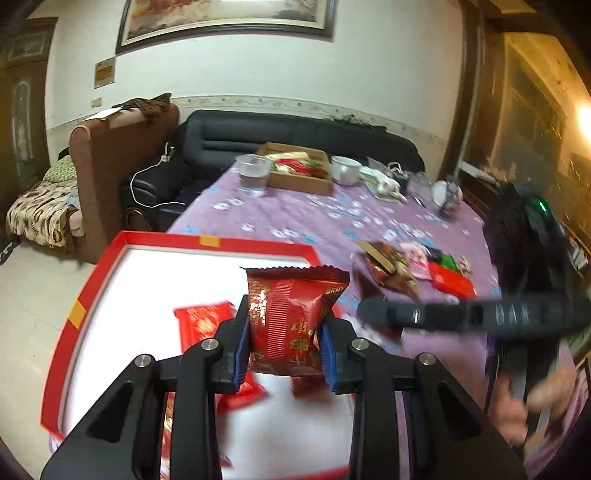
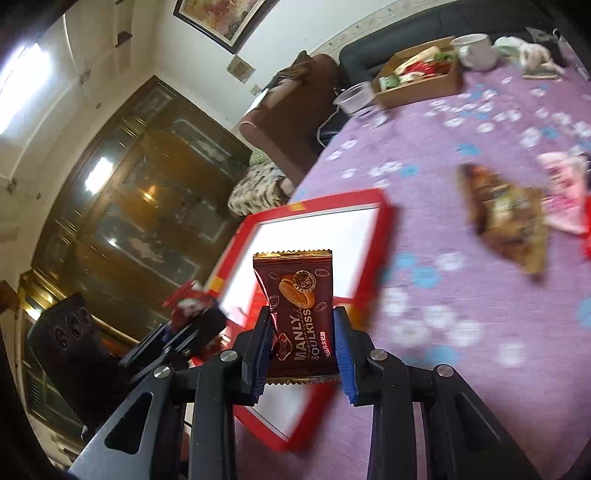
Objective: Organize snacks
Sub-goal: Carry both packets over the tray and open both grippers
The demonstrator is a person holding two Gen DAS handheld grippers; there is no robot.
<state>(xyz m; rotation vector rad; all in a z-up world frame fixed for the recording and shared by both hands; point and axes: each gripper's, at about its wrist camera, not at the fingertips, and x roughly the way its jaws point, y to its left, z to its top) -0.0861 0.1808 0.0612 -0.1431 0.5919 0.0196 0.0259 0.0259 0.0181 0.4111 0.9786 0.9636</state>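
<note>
Red packet (image 1: pixel 291 321) clamped upright in left gripper (image 1: pixel 283 350), directly above tray (image 1: pixel 221 242) | brown packet (image 2: pixel 301 317) clamped in right gripper (image 2: pixel 303 350), over tray's near edge | left nearer drop.

Purple floral tablecloth (image 1: pixel 314 218); clear plastic cup (image 1: pixel 253 174); white mug (image 1: pixel 345 169); black sofa (image 1: pixel 258 129); brown armchair (image 1: pixel 110 155); framed painting (image 1: pixel 225 18).
</note>
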